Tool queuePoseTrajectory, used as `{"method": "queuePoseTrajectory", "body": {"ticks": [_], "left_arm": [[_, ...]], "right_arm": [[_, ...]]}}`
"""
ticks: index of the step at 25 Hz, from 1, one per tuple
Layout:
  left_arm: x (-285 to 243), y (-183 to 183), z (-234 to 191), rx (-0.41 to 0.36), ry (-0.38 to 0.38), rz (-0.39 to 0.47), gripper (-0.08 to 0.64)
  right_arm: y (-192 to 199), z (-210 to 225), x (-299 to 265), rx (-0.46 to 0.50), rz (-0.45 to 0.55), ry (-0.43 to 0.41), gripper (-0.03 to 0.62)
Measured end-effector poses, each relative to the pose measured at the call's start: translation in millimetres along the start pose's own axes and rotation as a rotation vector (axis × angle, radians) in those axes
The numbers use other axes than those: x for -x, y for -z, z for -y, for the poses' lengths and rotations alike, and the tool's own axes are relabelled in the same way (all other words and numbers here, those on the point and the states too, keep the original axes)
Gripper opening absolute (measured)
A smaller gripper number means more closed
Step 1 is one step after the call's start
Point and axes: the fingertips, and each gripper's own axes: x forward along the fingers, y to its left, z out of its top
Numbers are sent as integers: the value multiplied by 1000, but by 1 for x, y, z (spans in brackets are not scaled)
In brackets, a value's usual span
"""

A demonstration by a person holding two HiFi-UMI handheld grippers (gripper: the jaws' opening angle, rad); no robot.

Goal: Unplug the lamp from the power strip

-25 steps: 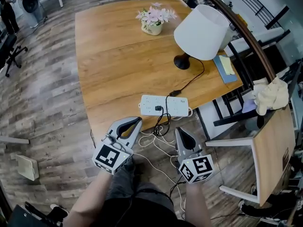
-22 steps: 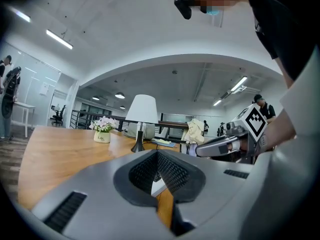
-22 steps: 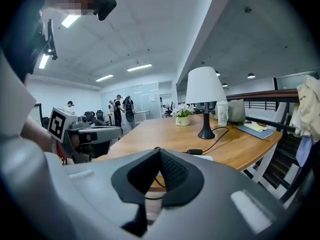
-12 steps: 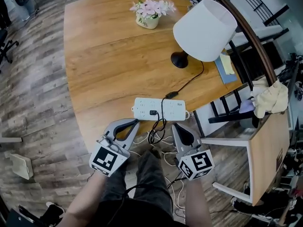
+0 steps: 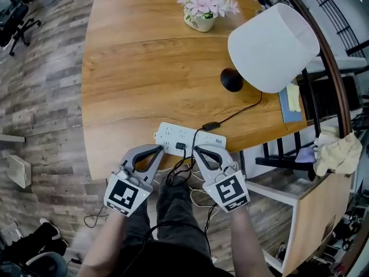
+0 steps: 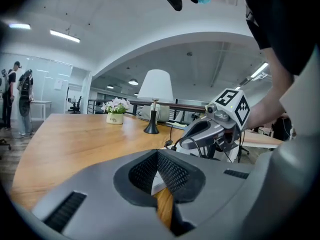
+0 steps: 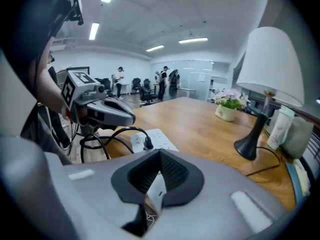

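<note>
Beside the power strip (image 5: 170,134), we are poising left gripper (image 5: 158,149) and right gripper (image 5: 196,150), fingers closed and empty; next, opening onto the lamp plug (image 5: 180,146).

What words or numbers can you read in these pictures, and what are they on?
"Life", as best I can tell: on the flower pot.
Print on the power strip: too small to read.
Left gripper and right gripper: square marker patterns only, no words.
</note>
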Motion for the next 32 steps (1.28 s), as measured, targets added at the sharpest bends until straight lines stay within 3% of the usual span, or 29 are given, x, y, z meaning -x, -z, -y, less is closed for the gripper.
{"method": "queuePoseTrajectory", "body": {"ticks": [3,5,9,18,32], "left_arm": [[-7,10,0,-6,-44,-28,-5],[-10,14,0,4,-82,-36,-5],[-13,18,-2,30,-142,-40,-5],[-26,19,9,-88,-144,-72,-4],[-34,25,0,-77,-161,-109,-3]], "right_arm": [[-2,-5,-7,55,-3,-85,9],[-2,-7,-10,78,-9,-132,103],[-4,-12,-15,96,6,-198,104],[-10,-26,-16,184,-14,-288,104],[-7,-33,-42,190,-79,-347,103]]}}
